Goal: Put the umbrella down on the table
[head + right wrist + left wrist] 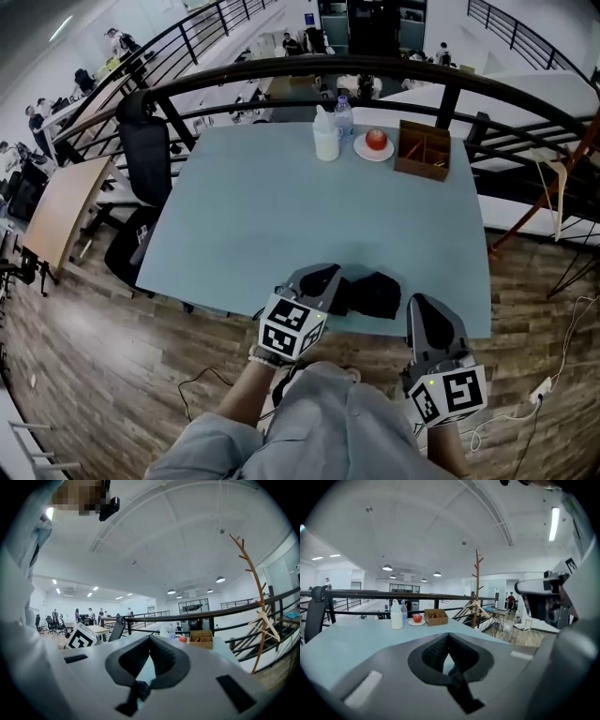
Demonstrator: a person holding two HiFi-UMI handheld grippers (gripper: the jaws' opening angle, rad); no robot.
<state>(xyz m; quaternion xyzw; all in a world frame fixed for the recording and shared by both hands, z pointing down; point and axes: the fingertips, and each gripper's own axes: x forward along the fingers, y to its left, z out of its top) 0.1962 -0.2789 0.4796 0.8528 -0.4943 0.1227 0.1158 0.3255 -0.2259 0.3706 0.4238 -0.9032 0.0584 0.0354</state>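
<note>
Flanking one umbrella (377, 294): two claws (323, 278) (427, 314)

Grey claws (326, 277), black-and-white marker cubes (292, 326)

An open-plan office mezzanine: black railing (309, 67), office chair (145, 150), wooden desk (58, 211), people (117, 39) at workstations below

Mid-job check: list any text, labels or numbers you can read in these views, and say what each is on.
No readable text in any view.
Left marker cube, right marker cube: black-and-white square patterns, no letters.
White bottle, water bottle: any print too small to read.
</note>
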